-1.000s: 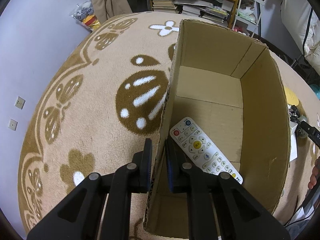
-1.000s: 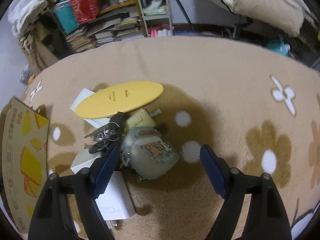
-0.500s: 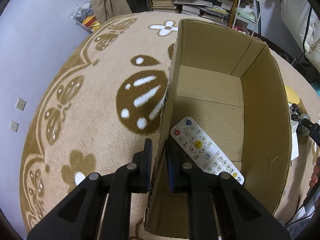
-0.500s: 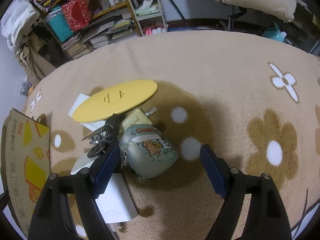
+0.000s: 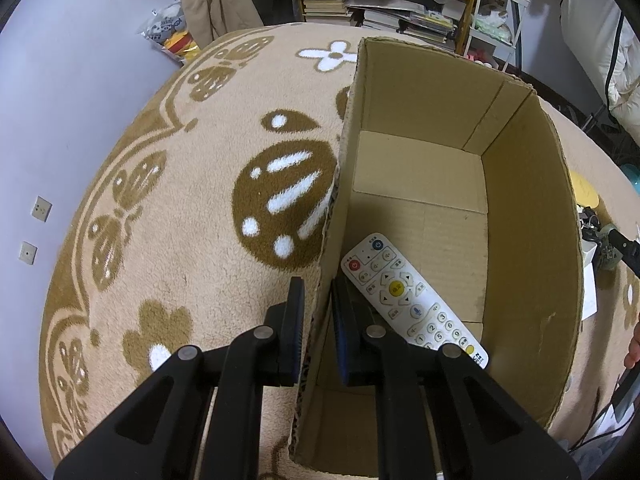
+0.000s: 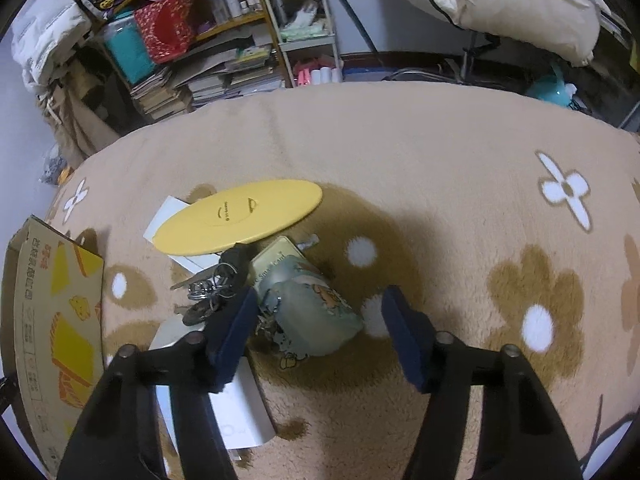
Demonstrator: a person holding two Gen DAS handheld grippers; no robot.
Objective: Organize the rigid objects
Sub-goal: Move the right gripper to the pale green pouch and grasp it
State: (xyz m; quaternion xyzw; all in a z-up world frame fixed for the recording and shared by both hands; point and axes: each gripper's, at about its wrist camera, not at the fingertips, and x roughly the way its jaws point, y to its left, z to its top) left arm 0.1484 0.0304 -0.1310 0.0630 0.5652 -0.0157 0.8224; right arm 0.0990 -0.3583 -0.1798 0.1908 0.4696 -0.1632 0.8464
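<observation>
1. The box stood open on the rug, its near-left wall pinched between the fingers of the left gripper, one finger outside and one inside.
2. A white remote lay flat on the box floor, at the near end, just right of the inner finger.
3. Right of the box, the pile sat on the rug: a pale green pouch with a cartoon print lay nearest the right gripper.
4. That gripper's fingers were spread wide on either side of the pouch, grasping nothing; whether the left pad touched it could not be told.
5. A tin lay just beyond the pouch, touching it, with keys to its left.
6. A yellow disc rested farther off, over a white card.
7. A white block lay near the left finger, partly under it.
8. Shelves of books stood beyond the rug.
</observation>
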